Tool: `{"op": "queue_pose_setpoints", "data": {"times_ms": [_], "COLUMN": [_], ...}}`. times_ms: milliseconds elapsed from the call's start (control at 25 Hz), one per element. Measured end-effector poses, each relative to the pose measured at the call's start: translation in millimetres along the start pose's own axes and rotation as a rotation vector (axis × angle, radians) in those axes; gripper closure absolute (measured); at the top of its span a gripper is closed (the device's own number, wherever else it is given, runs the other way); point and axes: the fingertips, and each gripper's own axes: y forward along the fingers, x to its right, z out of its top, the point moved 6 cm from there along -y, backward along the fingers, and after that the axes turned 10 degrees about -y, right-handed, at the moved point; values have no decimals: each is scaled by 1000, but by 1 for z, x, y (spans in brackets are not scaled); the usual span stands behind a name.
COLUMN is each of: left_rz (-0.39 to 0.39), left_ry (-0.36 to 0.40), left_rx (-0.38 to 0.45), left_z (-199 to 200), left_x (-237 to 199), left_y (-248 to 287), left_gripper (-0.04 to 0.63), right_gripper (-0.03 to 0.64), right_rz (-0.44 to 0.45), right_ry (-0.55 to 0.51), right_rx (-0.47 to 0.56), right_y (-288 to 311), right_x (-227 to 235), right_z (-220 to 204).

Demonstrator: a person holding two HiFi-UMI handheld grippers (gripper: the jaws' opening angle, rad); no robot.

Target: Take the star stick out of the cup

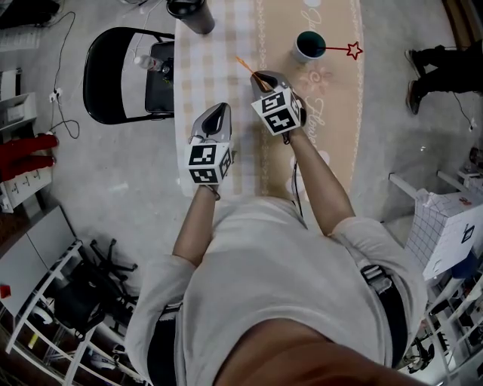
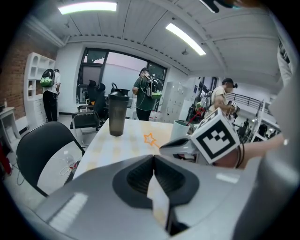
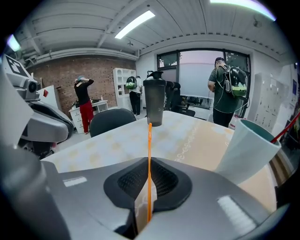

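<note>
A white cup (image 1: 309,47) with a teal inside stands on the tan runner at the table's far end. A red star stick (image 1: 353,50) leans out of it to the right. My right gripper (image 1: 260,75) sits just left of and nearer than the cup, shut on a thin orange star stick (image 1: 245,66) that points away to the far left. In the right gripper view the orange stick (image 3: 149,140) runs straight out between the jaws, with the cup (image 3: 246,150) close at the right. My left gripper (image 1: 219,107) hovers over the checked cloth, shut and empty.
A dark tumbler (image 1: 192,13) stands at the table's far left end. A black chair (image 1: 121,75) with a bottle on its seat is left of the table (image 1: 226,45). A person's legs (image 1: 445,68) show at the right, and several people stand in the background.
</note>
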Motion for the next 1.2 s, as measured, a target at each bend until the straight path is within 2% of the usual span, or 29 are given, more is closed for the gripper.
{"op": "queue_pose_setpoints", "data": {"times_ms": [200,360,440,560,640,880,1200], "left_rz": [-15,-44,-67,-130,-176,-332,-428], "left_ry": [13,57,116,258,337,477,649], "left_rx": [-12,-11,-6,-1,7,-20,-48], "left_z": [1,17,31,57,73,93,106], "left_x": [4,12,21,41,55,105,166], "left_y": [6,11,17,31,40,70,120], "left_gripper": [592,592,592,592,592,592,592], "right_gripper": [591,529,549,617,617,618,618], "right_rz": [5,8,-14,-78,-107,-199,-262], "right_ry": [24,67,84,126,157,262,338], "right_rx": [-14,5,26,61,90,133,144], "right_y": [9,8,-2,-27,-44,-87,-137], "right_x": [2,9,17,30,34,47,37], "right_z": [-8,-11,-13,-18,-24,-51,-73]}}
